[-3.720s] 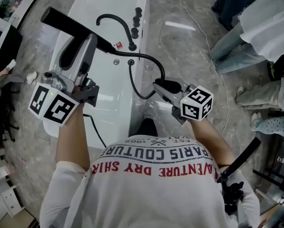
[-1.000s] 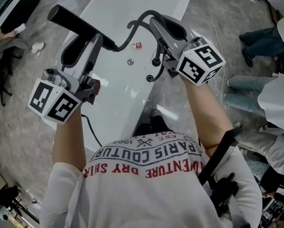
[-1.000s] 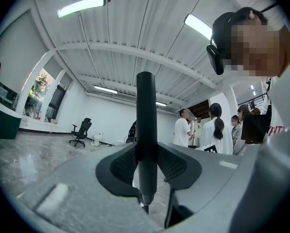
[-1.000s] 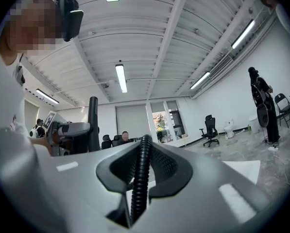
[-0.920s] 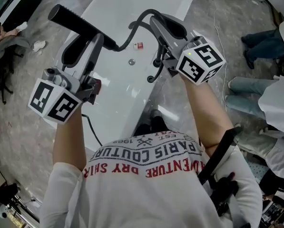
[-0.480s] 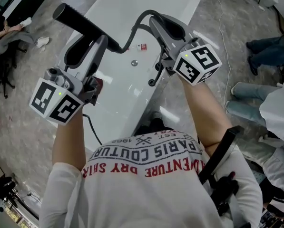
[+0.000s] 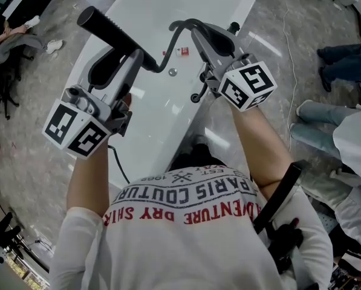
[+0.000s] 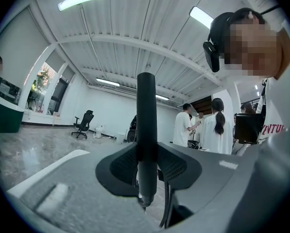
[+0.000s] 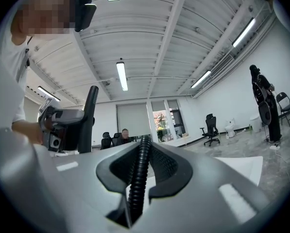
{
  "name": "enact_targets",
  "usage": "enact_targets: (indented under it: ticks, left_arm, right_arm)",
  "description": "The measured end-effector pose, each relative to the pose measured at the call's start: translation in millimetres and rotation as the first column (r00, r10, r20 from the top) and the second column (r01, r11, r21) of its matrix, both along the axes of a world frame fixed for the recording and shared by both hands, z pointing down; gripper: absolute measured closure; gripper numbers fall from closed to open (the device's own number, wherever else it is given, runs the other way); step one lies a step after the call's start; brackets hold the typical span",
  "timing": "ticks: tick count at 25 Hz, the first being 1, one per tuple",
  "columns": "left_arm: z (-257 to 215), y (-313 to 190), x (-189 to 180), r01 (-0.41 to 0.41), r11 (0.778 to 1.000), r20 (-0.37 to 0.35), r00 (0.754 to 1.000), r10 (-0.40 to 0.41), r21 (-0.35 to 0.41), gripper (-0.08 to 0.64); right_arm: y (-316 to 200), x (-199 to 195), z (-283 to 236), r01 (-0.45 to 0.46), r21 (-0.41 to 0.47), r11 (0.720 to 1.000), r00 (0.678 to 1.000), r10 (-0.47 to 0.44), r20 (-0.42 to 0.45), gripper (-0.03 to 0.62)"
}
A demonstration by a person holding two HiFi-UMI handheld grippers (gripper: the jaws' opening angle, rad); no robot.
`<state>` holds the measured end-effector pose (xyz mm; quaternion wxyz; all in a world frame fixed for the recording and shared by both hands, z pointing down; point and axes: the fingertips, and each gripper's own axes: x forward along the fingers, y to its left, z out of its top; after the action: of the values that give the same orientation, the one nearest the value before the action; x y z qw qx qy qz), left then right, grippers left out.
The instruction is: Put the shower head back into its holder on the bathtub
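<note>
Head view: slim black shower head [image 7: 110, 30], ribbed black hose [image 9: 139, 166] attached

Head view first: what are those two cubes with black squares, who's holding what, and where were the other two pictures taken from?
No robot: a person stands over a white bathtub with hand-held tongs in each hand. The patterned cubes are part of those tools. The head view comes from a camera on the person's head, looking down. The other two come from cameras riding on each tool, looking along its tongs. The left tongs grip the black shower head; the right tongs grip its ribbed hose. The shower head is up above the tub, not yet in its holder.
</note>
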<state>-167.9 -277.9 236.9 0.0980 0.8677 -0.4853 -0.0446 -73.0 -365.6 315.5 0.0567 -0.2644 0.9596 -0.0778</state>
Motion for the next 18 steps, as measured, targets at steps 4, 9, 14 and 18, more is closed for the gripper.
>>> enact_targets:
  ticks: [4, 9, 14, 18]
  left_arm:
    - [17, 2, -3, -0.01, 1.0, -0.027, 1.0, 0.009, -0.025, 0.437]
    - [23, 8, 4, -0.014, 0.999, -0.049, 0.999, 0.012, -0.044, 0.437]
    - [35, 11, -2, -0.016, 0.998, -0.074, 0.997, 0.011, -0.067, 0.437]
    - [49, 9, 1, -0.016, 0.997, -0.054, 0.998, 0.012, -0.073, 0.437]
  right_arm:
    - [7, 1, 22, -0.005, -0.033, 0.999, 1.0, 0.004, -0.028, 0.537]
    - [21, 17, 35, -0.015, -0.06, 0.998, 0.998, 0.012, -0.056, 0.537]
    - [37, 21, 55, -0.015, -0.1, 0.995, 0.995, 0.005, -0.098, 0.537]
    - [47, 33, 76, -0.019, -0.132, 0.991, 0.992, 0.002, -0.128, 0.537]
